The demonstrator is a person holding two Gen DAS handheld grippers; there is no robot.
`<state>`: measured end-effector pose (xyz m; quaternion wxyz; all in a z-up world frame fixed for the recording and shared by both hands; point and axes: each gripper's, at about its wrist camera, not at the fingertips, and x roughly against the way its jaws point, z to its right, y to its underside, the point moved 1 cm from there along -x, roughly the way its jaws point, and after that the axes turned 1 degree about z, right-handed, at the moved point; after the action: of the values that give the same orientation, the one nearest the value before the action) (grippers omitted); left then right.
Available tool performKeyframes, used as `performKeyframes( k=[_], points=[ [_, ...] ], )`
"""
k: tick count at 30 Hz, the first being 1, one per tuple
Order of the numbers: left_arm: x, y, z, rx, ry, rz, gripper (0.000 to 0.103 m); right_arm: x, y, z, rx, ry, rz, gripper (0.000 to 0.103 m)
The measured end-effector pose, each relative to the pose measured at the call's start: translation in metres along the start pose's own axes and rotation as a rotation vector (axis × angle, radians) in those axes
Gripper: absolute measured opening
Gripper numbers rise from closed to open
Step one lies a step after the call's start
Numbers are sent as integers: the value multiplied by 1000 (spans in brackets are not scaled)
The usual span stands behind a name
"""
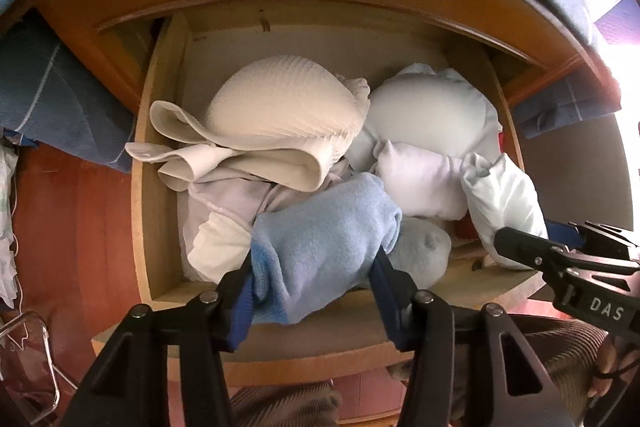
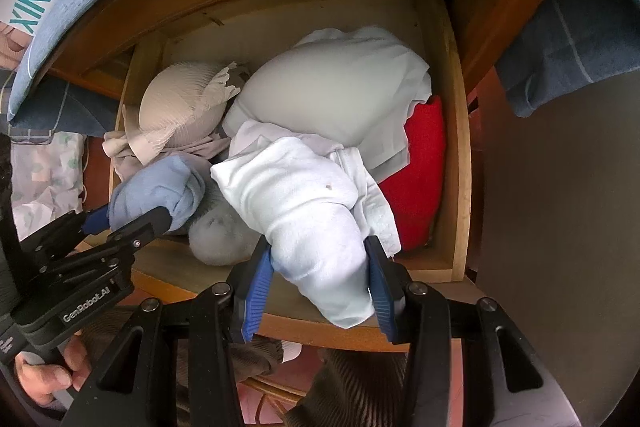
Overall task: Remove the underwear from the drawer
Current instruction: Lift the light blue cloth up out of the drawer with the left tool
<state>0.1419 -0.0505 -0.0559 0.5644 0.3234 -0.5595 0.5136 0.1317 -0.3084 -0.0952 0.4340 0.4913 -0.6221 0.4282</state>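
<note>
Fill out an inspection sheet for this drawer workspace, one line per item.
Surface: open wooden drawer, packed with folded laundry.
Job's things: light blue bundle and white bundle, each in a gripper at the drawer's front edge.
Clutter: ribbed cream piece, grey bundle, large pale bundle, red item.
Grippers: left gripper shut on the light blue bundle; right gripper shut on the white bundle.
Cables: nothing seen.
Surroundings: blue cloth draped beside the drawer; a hand on the left gripper's handle.
</note>
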Motion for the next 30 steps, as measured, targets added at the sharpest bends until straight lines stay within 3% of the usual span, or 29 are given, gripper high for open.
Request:
performKeyframes(
  k=[18, 30],
  points=[
    [43, 8, -12, 4, 14, 77, 52, 0, 0, -1, 25, 29, -3, 42],
    [84, 8, -17, -8, 61, 121, 52, 2, 1, 1, 28, 39, -5, 42]
  ],
)
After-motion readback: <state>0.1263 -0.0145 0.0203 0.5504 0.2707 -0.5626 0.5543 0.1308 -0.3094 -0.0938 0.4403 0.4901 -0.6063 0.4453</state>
